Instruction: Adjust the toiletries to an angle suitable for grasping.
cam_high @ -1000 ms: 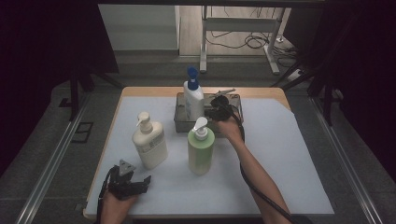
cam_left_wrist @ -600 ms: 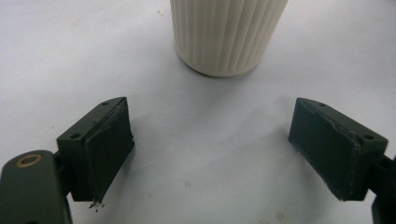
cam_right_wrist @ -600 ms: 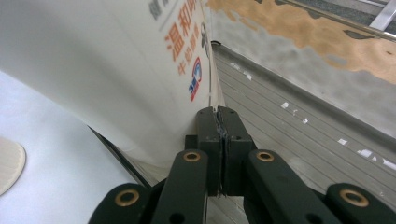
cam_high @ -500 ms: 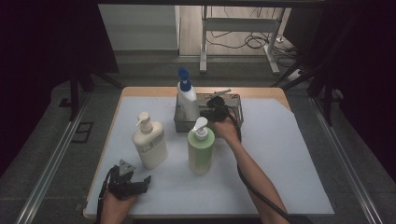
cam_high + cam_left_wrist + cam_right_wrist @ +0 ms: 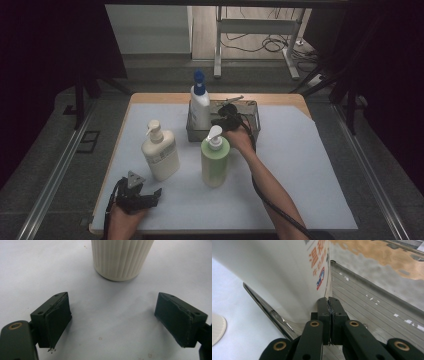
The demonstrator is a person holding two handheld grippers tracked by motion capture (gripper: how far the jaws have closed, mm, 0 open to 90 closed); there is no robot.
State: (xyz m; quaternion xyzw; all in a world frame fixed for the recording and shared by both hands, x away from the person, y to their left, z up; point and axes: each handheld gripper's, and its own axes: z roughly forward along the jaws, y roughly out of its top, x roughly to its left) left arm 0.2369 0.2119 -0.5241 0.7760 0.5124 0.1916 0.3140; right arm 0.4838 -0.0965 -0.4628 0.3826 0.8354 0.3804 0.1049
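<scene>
A white bottle with a blue cap stands upright at the left end of a grey metal tray. My right gripper reaches into the tray just right of that bottle. In the right gripper view its jaws are shut on nothing, tips against the base of the white bottle, which carries orange print. At the table's near left corner my left gripper rests open. Its jaws stand wide apart on the white mat, short of a ribbed cream bottle.
A green pump bottle stands just in front of the tray, close to my right forearm. The cream pump bottle stands left of it. The tray's ridged floor stretches to the right of the jaws. White mat lies open at the right.
The blue-capped bottle has shifted a little to the left inside the tray, and my right gripper has followed it left. The left gripper has stayed still.
</scene>
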